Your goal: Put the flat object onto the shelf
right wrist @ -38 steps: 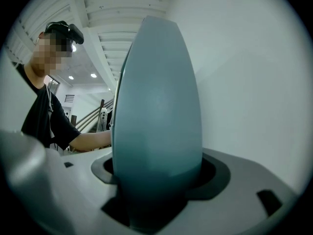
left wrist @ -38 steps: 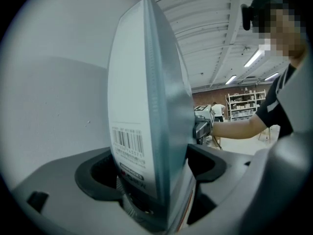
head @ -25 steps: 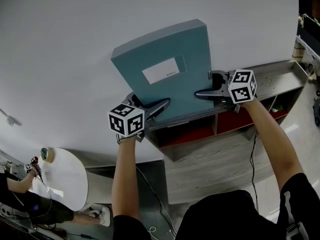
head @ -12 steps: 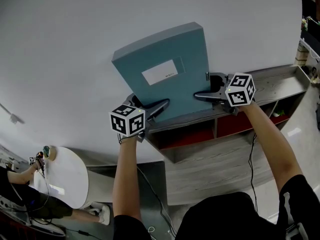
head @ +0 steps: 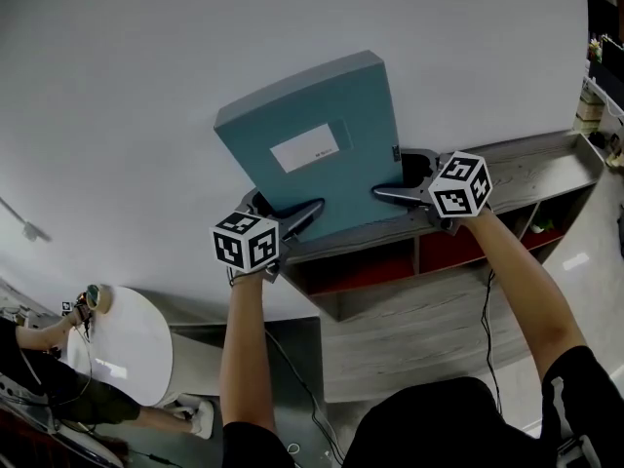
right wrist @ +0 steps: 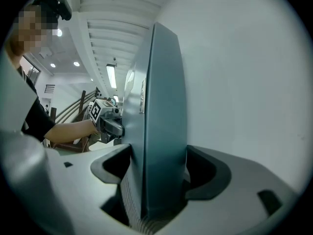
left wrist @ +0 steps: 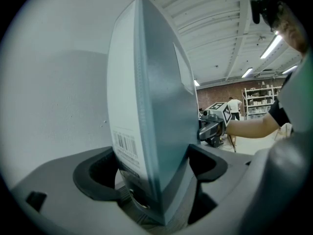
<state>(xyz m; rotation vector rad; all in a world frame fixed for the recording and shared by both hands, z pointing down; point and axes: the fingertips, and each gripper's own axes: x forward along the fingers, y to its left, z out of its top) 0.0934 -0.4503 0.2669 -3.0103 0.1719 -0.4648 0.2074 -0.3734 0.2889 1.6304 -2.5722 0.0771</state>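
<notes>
A flat teal folder (head: 317,149) with a white label stands upright on the top of the grey wooden shelf (head: 531,164), close to the white wall and tilted a little. My left gripper (head: 297,214) is shut on its lower left edge. My right gripper (head: 397,175) is shut on its right edge. In the left gripper view the folder (left wrist: 151,116) fills the gap between the jaws of the left gripper (left wrist: 151,177), and the right gripper (left wrist: 212,126) shows beyond it. In the right gripper view the right gripper (right wrist: 159,173) pinches the folder's spine (right wrist: 164,106).
The shelf has red-backed open compartments (head: 458,247) below its top board. A round white table (head: 127,344) stands at the lower left, with a seated person (head: 44,378) beside it. A white wall (head: 146,86) rises behind the folder.
The folder and the right gripper have shifted slightly to the left along the shelf top. The left gripper has barely moved. Both grips are unchanged.
</notes>
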